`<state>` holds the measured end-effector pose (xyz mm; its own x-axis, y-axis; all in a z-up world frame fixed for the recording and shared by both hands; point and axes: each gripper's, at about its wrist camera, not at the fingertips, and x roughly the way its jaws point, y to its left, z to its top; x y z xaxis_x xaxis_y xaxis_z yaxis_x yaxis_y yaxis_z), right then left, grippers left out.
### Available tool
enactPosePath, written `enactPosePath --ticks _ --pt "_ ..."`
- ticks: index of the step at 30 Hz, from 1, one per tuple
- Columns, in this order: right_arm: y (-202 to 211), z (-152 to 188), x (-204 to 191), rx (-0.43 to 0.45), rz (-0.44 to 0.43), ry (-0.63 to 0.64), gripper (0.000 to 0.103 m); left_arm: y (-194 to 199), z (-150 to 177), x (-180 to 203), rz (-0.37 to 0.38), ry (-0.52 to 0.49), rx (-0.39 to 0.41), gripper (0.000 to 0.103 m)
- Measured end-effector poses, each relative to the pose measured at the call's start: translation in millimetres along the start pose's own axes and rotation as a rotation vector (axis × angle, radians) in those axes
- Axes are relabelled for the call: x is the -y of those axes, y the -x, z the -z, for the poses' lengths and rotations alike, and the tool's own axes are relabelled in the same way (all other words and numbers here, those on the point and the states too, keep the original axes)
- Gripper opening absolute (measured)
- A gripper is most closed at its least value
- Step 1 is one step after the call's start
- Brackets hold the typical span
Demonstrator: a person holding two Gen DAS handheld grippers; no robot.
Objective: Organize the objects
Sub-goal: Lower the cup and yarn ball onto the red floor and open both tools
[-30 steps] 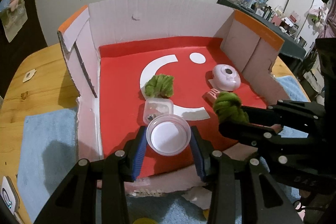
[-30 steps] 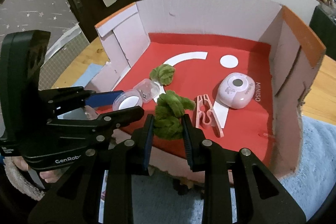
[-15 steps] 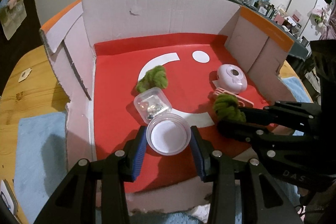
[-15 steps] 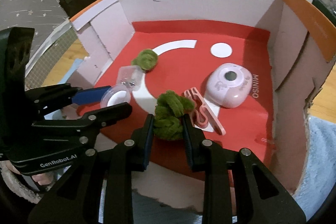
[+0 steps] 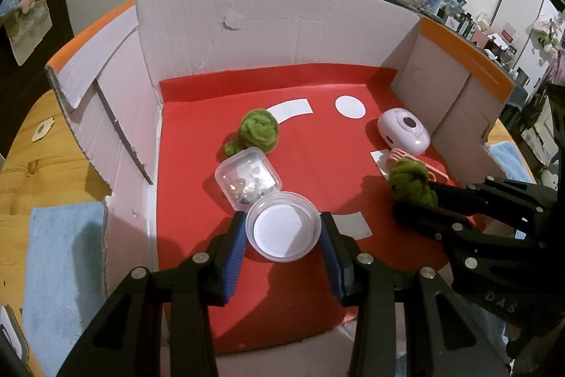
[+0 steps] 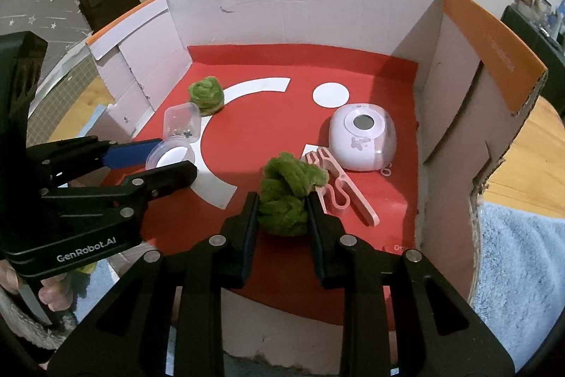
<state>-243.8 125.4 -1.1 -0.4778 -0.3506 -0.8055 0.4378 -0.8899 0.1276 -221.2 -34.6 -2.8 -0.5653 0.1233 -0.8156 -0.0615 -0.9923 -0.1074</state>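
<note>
The cardboard box (image 5: 275, 34) stood open-fronted, letting both tools reach its red floor. The left gripper (image 5: 282, 237) was closed around a round clear container (image 5: 283, 230) beside the small square box (image 5: 248, 177). The right gripper (image 6: 282, 211) pinched a green yarn bundle (image 6: 287, 191), seemingly resting on the floor, near the pink clip (image 6: 344, 188).

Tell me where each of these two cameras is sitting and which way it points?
Left wrist view: on the left gripper, looking forward and down into the cardboard box; its fingers hold a round clear container, and the right gripper enters from the right.
Right wrist view: on the right gripper, facing the same box; its fingers hold a green yarn ball, the left gripper enters from the left.
Shared: box, both grippers, pink device.
</note>
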Motion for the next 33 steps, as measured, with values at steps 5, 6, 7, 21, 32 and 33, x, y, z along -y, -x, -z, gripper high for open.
enactPosePath --ticks 5,6,7,21,32,33 --pt "2 1 2 0.005 -0.009 -0.01 0.025 -1 -1 0 -0.002 0.001 0.004 0.042" --pt "2 1 1 0.005 -0.011 -0.011 0.025 -1 0 1 -0.004 0.0 0.005 0.042" --pt "2 1 2 0.006 -0.011 -0.01 0.026 -1 -1 1 -0.004 0.0 0.005 0.042" --pt "8 3 -5 0.033 -0.031 -0.005 0.054 11 2 4 -0.018 -0.007 0.042 0.058" --pt "26 8 -12 0.07 -0.038 -0.004 0.055 29 8 6 -0.026 -0.01 0.076 0.061" --pt "27 8 -12 0.075 -0.039 -0.005 0.055 31 9 6 -0.027 -0.01 0.08 0.065"
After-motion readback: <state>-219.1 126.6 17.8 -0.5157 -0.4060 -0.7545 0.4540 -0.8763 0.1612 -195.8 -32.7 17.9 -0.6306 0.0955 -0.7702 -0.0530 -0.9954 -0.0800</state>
